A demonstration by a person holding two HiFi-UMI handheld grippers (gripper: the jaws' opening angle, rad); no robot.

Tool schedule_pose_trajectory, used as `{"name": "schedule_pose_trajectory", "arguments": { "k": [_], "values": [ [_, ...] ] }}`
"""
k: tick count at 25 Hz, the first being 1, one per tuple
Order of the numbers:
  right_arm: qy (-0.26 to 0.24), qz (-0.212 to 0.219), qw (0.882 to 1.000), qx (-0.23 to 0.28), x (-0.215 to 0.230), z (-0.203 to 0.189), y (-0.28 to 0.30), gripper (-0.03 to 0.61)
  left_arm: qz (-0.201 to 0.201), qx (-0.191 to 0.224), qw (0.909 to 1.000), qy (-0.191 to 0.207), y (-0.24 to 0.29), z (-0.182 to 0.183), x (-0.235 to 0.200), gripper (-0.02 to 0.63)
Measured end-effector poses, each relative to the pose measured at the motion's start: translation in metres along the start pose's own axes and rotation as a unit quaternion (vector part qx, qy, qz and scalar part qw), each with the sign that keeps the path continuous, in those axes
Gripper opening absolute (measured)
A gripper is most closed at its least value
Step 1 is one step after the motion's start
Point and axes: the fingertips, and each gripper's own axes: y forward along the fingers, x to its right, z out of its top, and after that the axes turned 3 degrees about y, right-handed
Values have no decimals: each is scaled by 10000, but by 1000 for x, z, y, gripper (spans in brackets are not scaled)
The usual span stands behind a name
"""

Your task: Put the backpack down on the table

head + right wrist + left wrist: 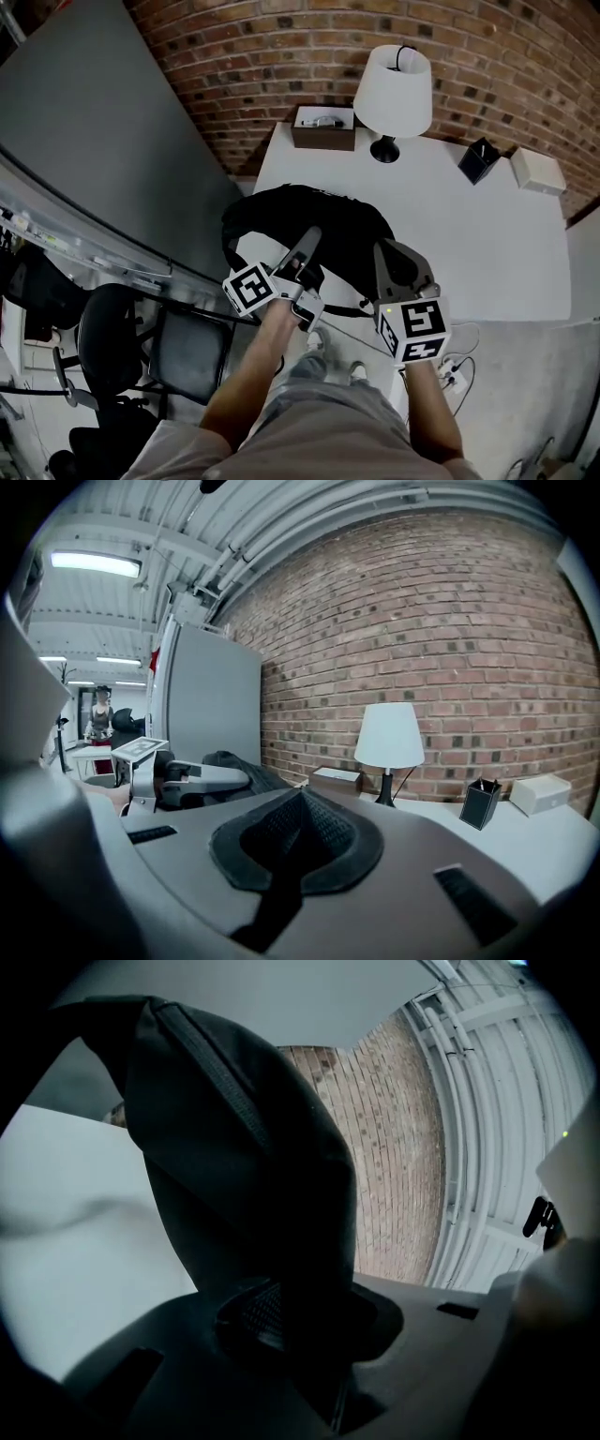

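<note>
The black backpack (309,225) hangs over the near left corner of the white table (487,244), its bulk above the tabletop. My left gripper (305,246) is shut on a fold of its black fabric, which rises from between the jaws and fills the left gripper view (244,1166). My right gripper (394,258) sits at the backpack's right side; in the right gripper view its jaws (295,832) are shut with nothing visible between them. That view shows the backpack (239,766) and the left gripper off to the left.
A white lamp (394,89), a brown box (323,128), a black pen holder (478,161) and a white box (537,171) line the table's far edge by the brick wall. Black chairs (178,347) and a grey partition (94,141) stand on the left. A power strip (455,375) lies on the floor.
</note>
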Motion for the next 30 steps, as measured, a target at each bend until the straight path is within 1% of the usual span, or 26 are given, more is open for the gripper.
{"name": "schedule_pose_trajectory", "arguments": {
  "k": [6,10,13,17,23,26,30],
  "values": [
    [103,-380,9992,12,16,8,25,0,-88,-361,9992,-133,34,14,-16,71],
    [153,-637,9979,-3,25,7,36,0,-252,-609,9976,-200,57,17,-24,71],
    [177,-768,9969,-12,34,7,42,0,-291,-739,9966,-218,73,17,-30,71],
    [240,-968,9950,-22,48,8,45,0,-276,-962,9949,-149,93,13,-40,71],
    [296,-1131,9931,-106,61,0,48,0,-409,-1168,9918,-324,117,-3,-53,71],
    [306,-1158,9927,-163,64,-4,50,0,-234,-1285,9909,-318,119,-11,-68,71],
    [307,-1158,9926,-215,68,-9,49,0,70,-1382,9902,-210,113,-19,-87,71]
  ]
}}
